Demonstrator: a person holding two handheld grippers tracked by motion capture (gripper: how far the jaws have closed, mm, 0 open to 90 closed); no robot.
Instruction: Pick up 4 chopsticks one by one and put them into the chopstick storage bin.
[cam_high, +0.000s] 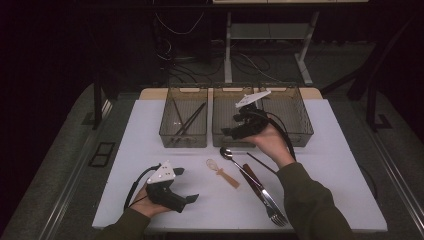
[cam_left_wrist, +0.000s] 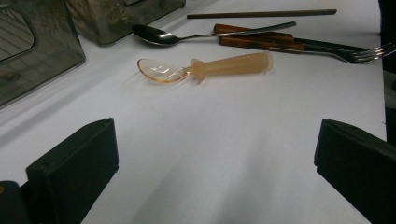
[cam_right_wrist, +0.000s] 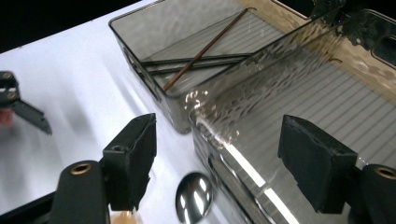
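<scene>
My left gripper (cam_high: 187, 185) (cam_left_wrist: 215, 158) rests open near the table's front left, with bare tabletop between its jaws. Ahead of it lies a clear amber plastic spoon (cam_high: 222, 172) (cam_left_wrist: 205, 67). Beyond that are a metal spoon (cam_high: 235, 159) (cam_left_wrist: 187, 36), a brown-handled knife (cam_high: 252, 177) (cam_left_wrist: 259, 39), a fork (cam_high: 272, 205) (cam_left_wrist: 350, 51) and one dark chopstick (cam_high: 260, 162) (cam_left_wrist: 261, 14). My right gripper (cam_high: 231, 125) (cam_right_wrist: 219, 154) is open and holds nothing, hovering over the front wall of the middle bin (cam_high: 222, 107) (cam_right_wrist: 243, 158). The metal spoon's bowl (cam_right_wrist: 194, 203) lies just below it.
Three smoky clear bins stand side by side at the back. The left bin (cam_high: 182, 139) (cam_right_wrist: 140, 70) holds several chopsticks (cam_high: 187, 120) (cam_right_wrist: 201, 51). The right bin (cam_high: 300, 135) looks empty. The white table surface (cam_high: 340, 175) ends at edges on all sides, with dark floor around.
</scene>
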